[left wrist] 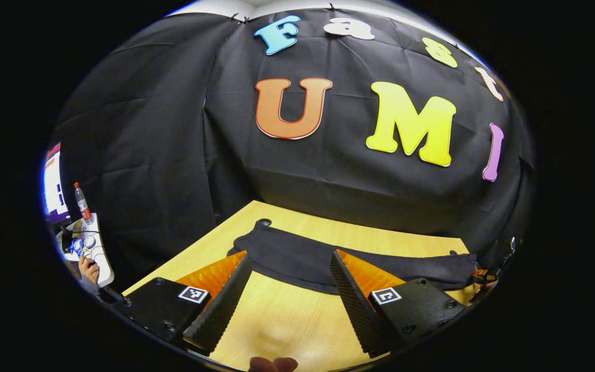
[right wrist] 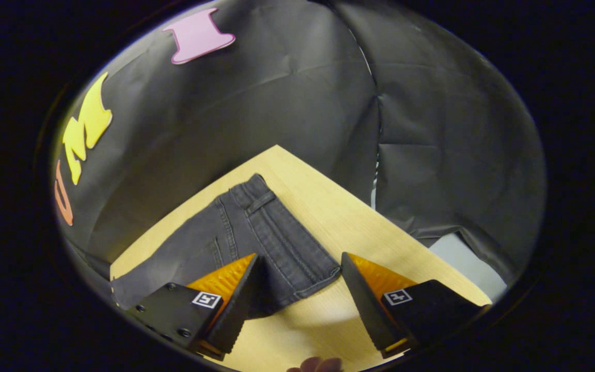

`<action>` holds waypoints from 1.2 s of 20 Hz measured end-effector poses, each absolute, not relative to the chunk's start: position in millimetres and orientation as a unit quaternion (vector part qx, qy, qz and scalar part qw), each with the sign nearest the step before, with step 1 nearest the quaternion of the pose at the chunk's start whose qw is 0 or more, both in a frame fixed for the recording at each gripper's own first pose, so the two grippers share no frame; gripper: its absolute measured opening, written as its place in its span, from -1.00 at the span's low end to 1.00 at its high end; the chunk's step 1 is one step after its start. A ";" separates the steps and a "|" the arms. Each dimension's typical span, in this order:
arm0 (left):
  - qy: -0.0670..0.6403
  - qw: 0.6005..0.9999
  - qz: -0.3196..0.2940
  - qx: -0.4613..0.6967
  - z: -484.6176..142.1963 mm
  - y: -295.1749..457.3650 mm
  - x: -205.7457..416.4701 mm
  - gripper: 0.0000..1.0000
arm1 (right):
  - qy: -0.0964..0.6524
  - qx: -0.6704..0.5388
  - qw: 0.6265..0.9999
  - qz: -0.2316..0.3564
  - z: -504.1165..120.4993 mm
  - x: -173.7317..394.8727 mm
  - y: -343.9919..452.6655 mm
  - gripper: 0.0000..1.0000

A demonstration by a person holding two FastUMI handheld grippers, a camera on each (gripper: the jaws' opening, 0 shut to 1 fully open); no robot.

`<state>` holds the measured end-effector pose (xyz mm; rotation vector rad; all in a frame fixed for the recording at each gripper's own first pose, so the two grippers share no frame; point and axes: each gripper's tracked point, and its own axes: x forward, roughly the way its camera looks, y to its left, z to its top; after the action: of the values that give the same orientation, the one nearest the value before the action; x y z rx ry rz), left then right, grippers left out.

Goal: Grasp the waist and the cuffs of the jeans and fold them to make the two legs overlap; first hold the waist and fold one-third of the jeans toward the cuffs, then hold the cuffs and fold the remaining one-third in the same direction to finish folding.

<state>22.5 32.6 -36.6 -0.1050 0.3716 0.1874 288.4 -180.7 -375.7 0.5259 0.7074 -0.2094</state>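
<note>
One wooden table carries everything. On it lie the jeans, spread flat, waist end nearest the right gripper, whose fingers stand apart above the waistband edge, not touching it. The left gripper, fingers apart, hovers over bare table just before the jeans' near edge. Beside the table, a bottle stands on a cluttered white surface.

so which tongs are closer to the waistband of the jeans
Right. The right tongs hang open just over the waistband of the jeans, one finger already above the denim. The left tongs sit open over bare table, short of the jeans.
</note>
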 end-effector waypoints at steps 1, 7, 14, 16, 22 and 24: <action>0.188 0.976 0.094 -0.050 -38.1 32.6 20.3 0.98 | 0.328 0.254 0.904 -0.104 -374.7 294.8 -176.1 0.96; 0.199 0.972 0.104 -0.063 -46.2 36.5 18.5 0.98 | 0.340 0.198 0.916 -0.077 -388.7 301.9 -162.2 0.24; 0.186 0.972 0.125 -0.071 -38.5 65.0 10.7 0.98 | 0.320 0.141 0.935 -0.058 -338.4 300.4 -159.3 -0.84; 0.182 0.972 0.128 -0.076 -39.8 72.1 9.9 0.98 | 0.302 0.119 0.945 -0.043 -305.8 300.1 -152.7 -0.84; 0.161 0.974 0.132 -0.087 -44.0 101.0 11.2 0.97 | 0.212 0.050 0.975 0.044 -156.8 292.7 -79.3 -0.84; 0.159 0.972 0.140 -0.097 -50.1 115.2 10.4 0.97 | 0.197 0.035 0.976 0.087 -116.6 281.0 -28.7 -0.84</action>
<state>10.4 115.2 -50.1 -0.1963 0.3204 0.2835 281.0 -28.7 -116.6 0.0710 0.3966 0.1763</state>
